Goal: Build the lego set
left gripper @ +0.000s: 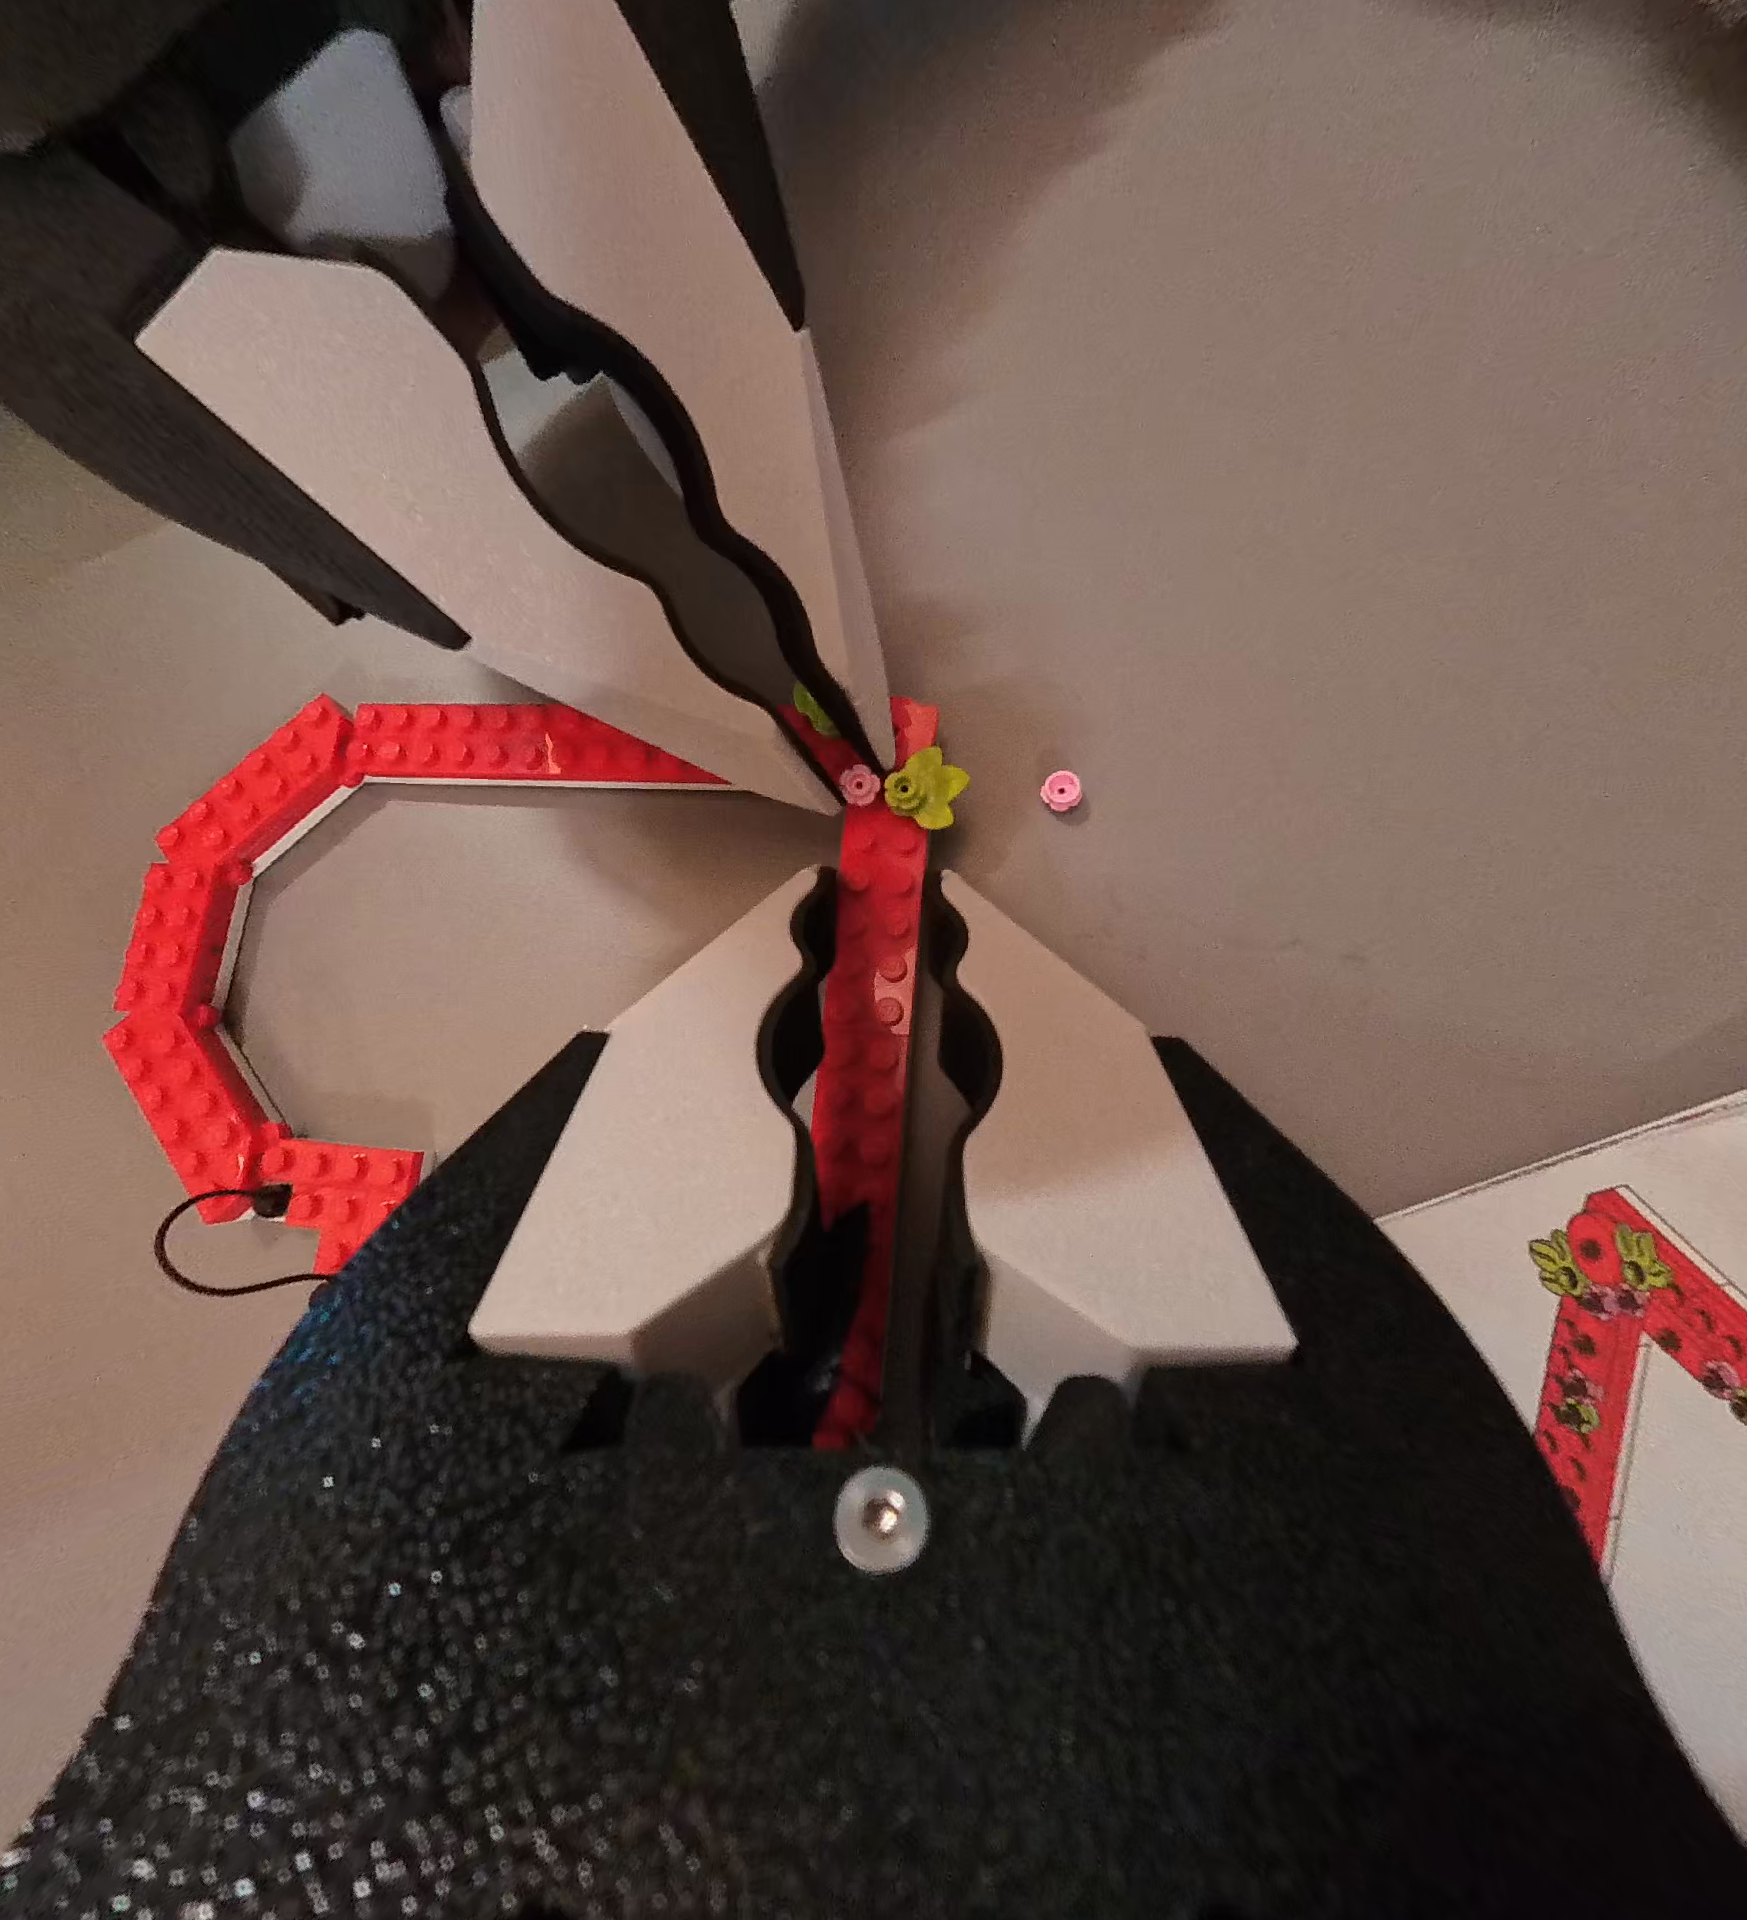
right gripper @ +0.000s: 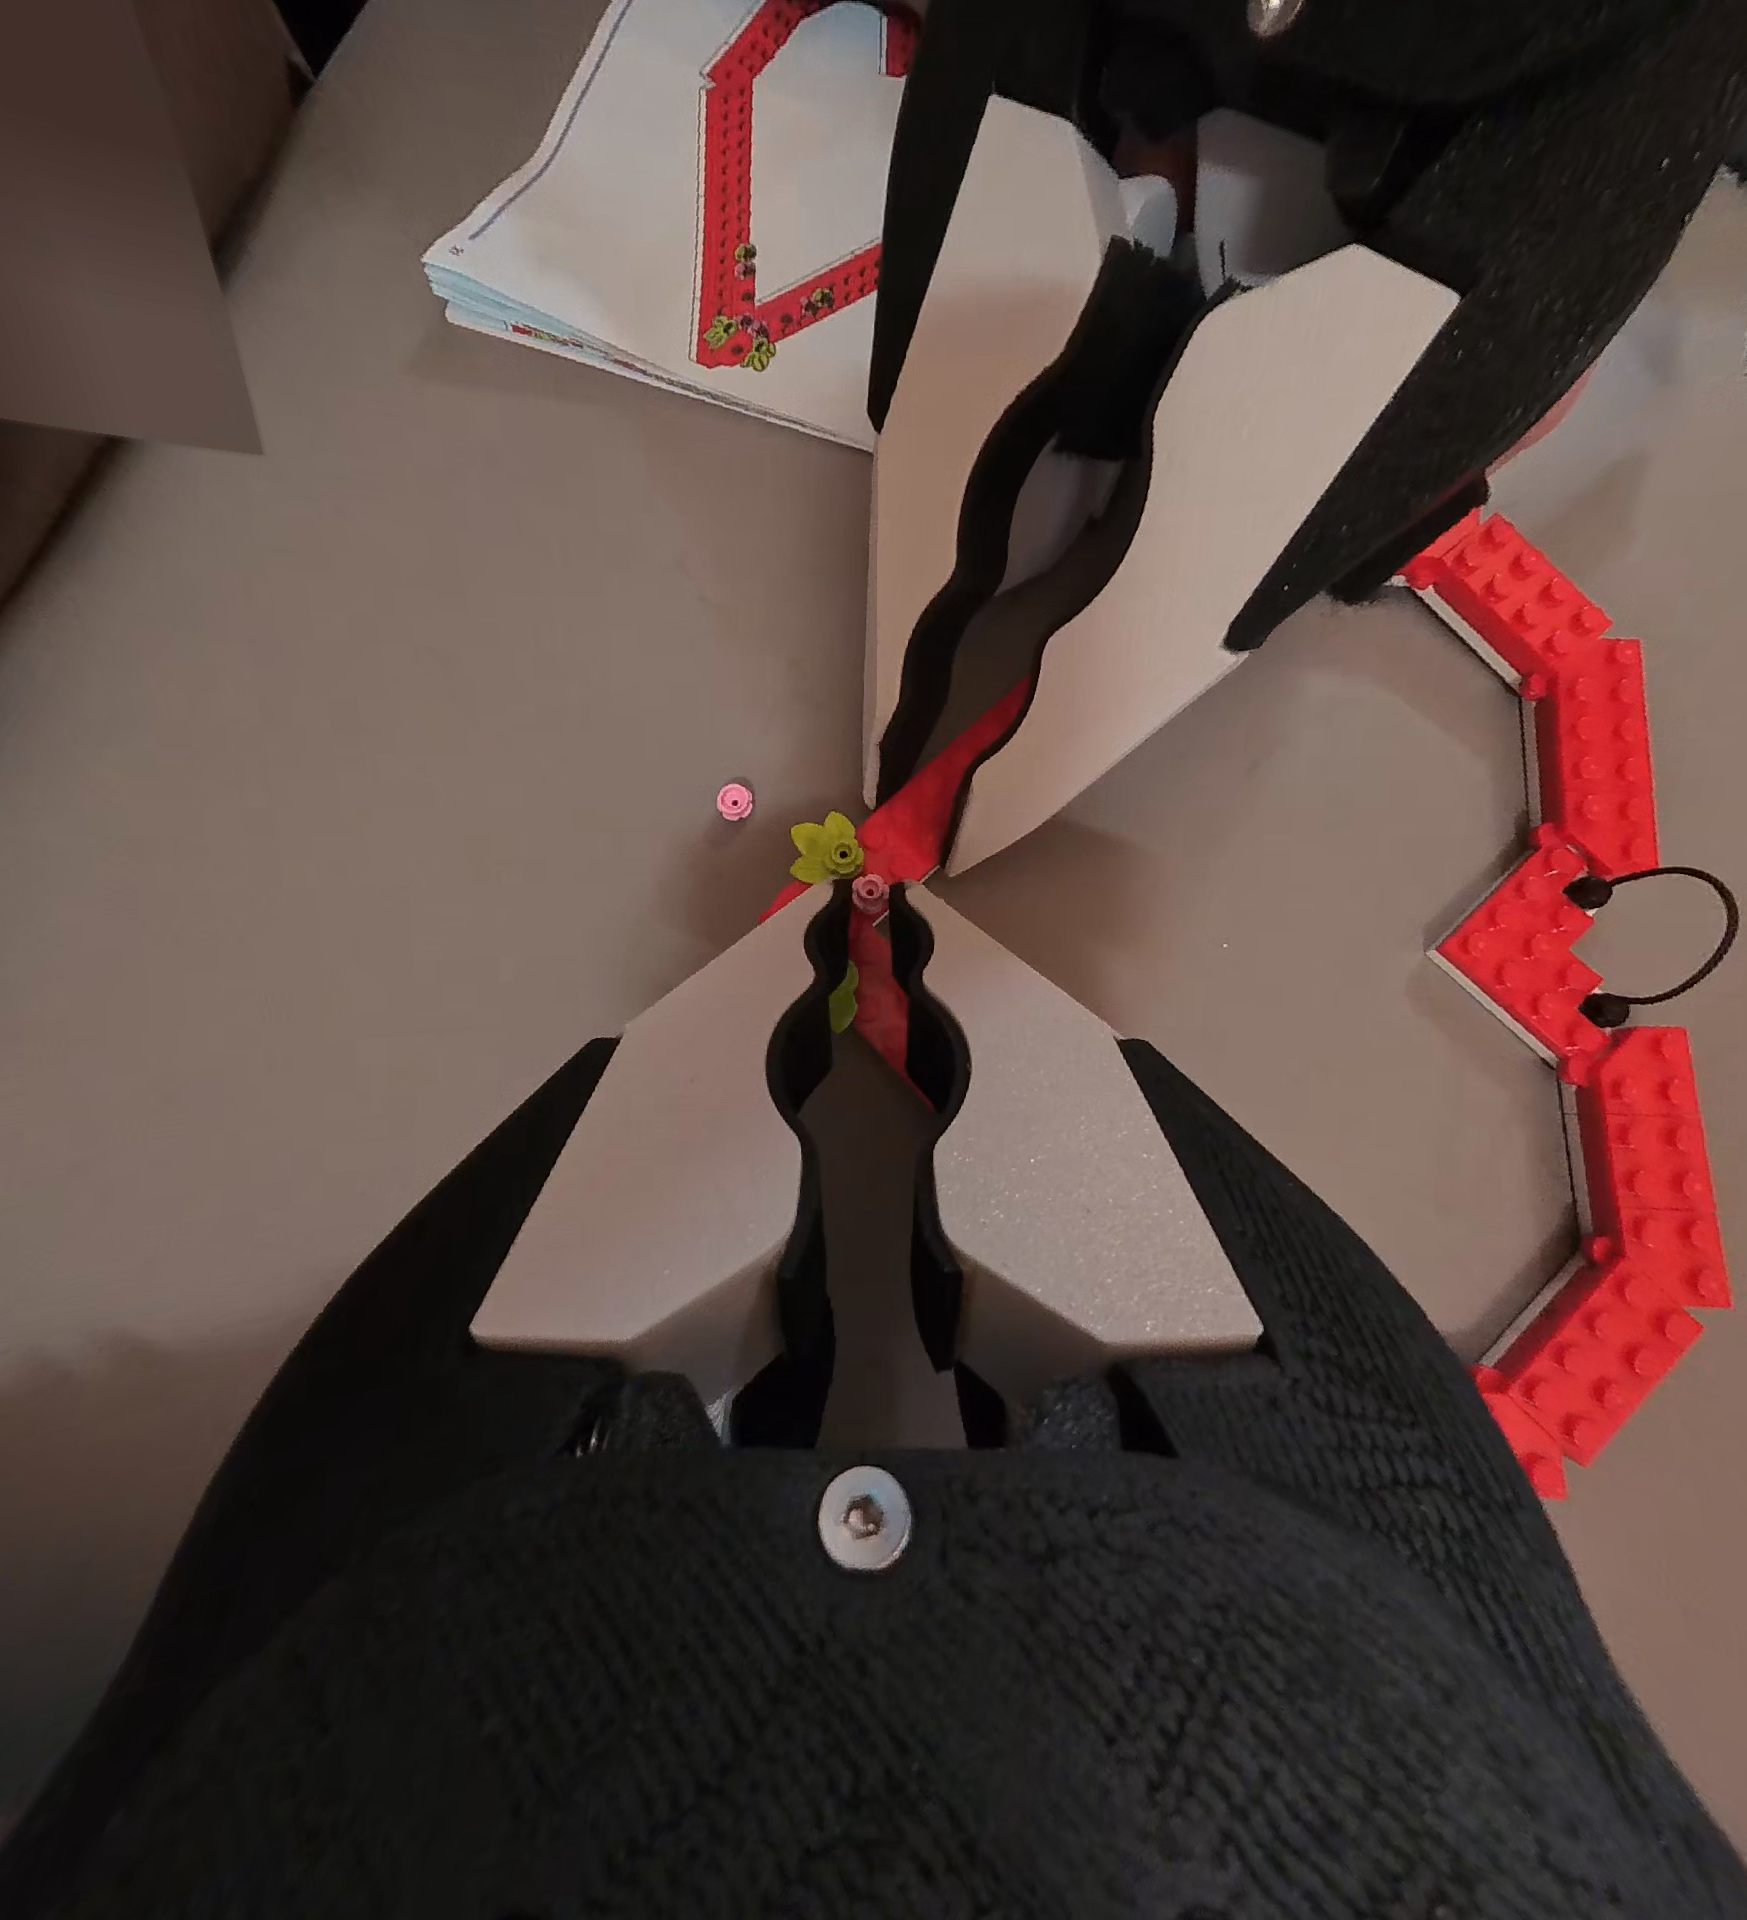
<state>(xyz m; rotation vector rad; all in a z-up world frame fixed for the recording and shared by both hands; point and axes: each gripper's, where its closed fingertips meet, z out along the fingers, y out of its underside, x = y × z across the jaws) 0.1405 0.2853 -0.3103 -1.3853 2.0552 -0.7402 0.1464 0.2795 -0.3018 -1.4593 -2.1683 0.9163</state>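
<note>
A red lego heart frame [left gripper: 225, 925] lies on the beige table, also in the right wrist view [right gripper: 1596, 935]. My left gripper [left gripper: 881, 883] is shut on one straight red side of the frame [left gripper: 879, 935], near the pointed end. It also shows in the right wrist view [right gripper: 916, 831]. My right gripper [right gripper: 869, 896] is shut on a small pink flower stud [right gripper: 869, 889] and holds it against the frame's point, next to a lime leaf piece [right gripper: 827, 850]. A second lime leaf [right gripper: 845, 995] sits between its fingers. A loose pink stud [left gripper: 1061, 790] lies on the table just beyond the point.
An open instruction booklet [right gripper: 640, 208] with a picture of the heart lies past the point, also in the left wrist view [left gripper: 1679, 1455]. A black string loop [right gripper: 1679, 935] hangs from the frame's notch. A grey box [right gripper: 69, 208] stands at the far left. The tips of both grippers are at nearly the same place.
</note>
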